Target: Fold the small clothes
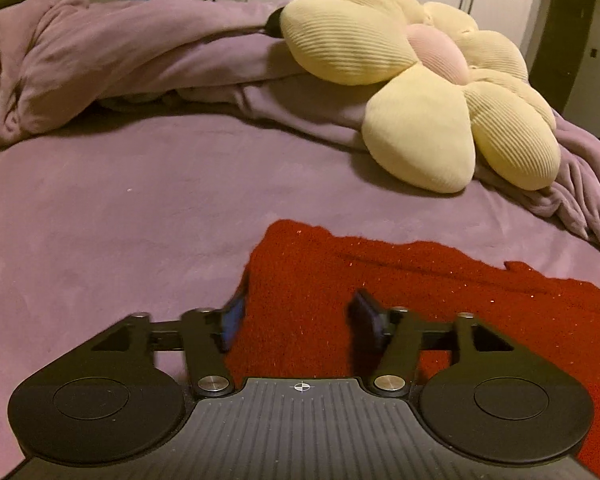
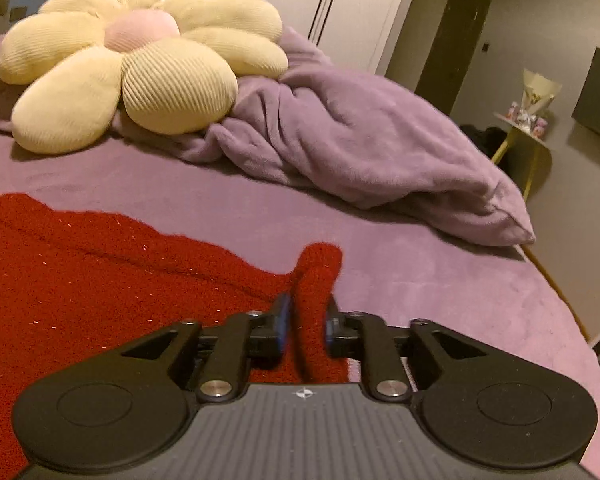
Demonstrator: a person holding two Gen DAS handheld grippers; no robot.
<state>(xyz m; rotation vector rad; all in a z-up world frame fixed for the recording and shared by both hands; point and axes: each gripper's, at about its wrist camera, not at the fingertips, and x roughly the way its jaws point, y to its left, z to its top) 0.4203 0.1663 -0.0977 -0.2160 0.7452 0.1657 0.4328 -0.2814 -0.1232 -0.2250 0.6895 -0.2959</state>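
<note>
1. Jaws, right gripper (image 2: 305, 326): clamped on a raised pinch of the red glittery knit garment (image 2: 100, 280), a corner that stands up between the blue pads at 12 o'clock in the right wrist view.
2. Jaws, left gripper (image 1: 298, 320): apart, with the same garment's near-left edge lying between and under them; whether the pads touch the cloth I cannot tell.
3. Garment position: spread flat on the purple fleece bedsheet (image 1: 100, 220), filling 3 to 6 o'clock in the left view and 7 to 10 o'clock in the right view.
4. Step in hand, as I judge it: getting both near corners held before a fold away from the holder.
5. To do it well: close the left jaws on the edge at a spot matching the right grip, take both layers if it is doubled, then lift both sides evenly so the knit does not stretch or skew.
6. Keep the lifted edge low; loose knit sags.
7. Count: two grippers; one red garment; one cream ribbed flower-shaped cushion with pink centre (image 2: 132, 60) at 11 o'clock; one rumpled purple blanket (image 2: 360, 132) at 1 o'clock.
</note>
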